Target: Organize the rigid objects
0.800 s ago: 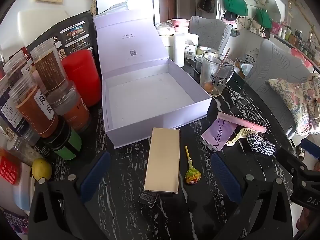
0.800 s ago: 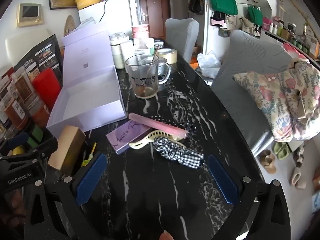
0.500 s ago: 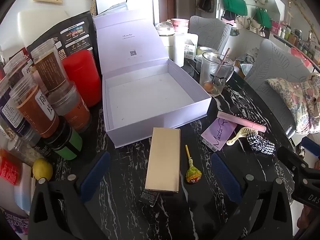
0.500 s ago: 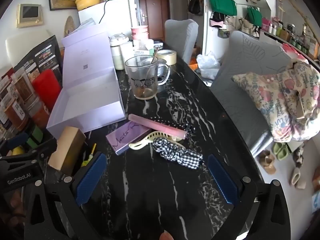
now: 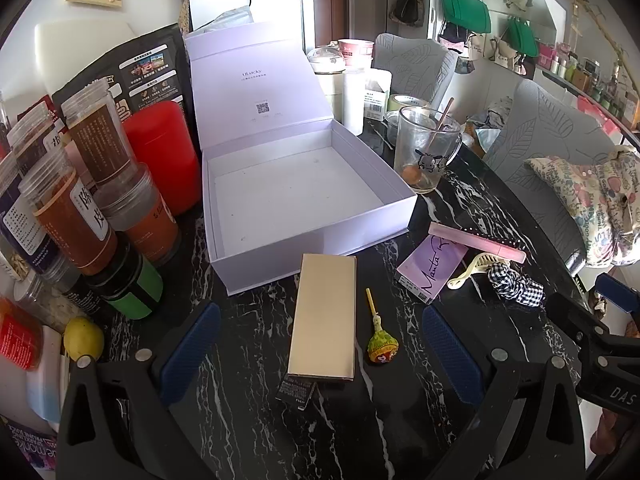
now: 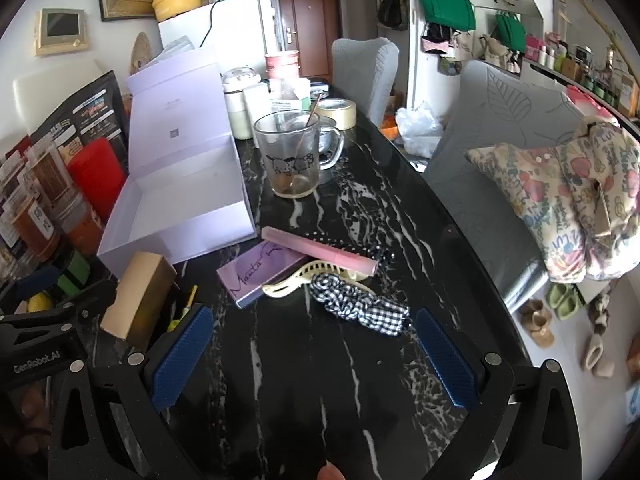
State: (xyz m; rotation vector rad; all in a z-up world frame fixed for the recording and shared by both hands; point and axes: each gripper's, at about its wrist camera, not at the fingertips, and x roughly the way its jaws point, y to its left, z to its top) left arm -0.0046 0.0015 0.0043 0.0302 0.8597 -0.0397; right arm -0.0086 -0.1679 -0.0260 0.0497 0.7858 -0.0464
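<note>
Gaping wide, both grippers' empty fingers hover over black marble table beside grey chairs.

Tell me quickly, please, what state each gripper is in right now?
Left gripper: open, holding nothing; the gold box lies between its fingers.
Right gripper: open, holding nothing.

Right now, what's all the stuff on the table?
gift box: 1, lilac, open, nothing inside, table middle
gold box: 1, in front of gift box
lollipop: 1, yellow stick, right of gold box
purple box: 1, under pink comb's end
pink comb: 1
hair claw: 1, cream
scrunchie: 1, black-white check
glass mug: 1, clear, behind comb
jars: several, brown, left
red canister: 1, left
lemon: 1, yellow
left gripper: open
right gripper: open
</note>
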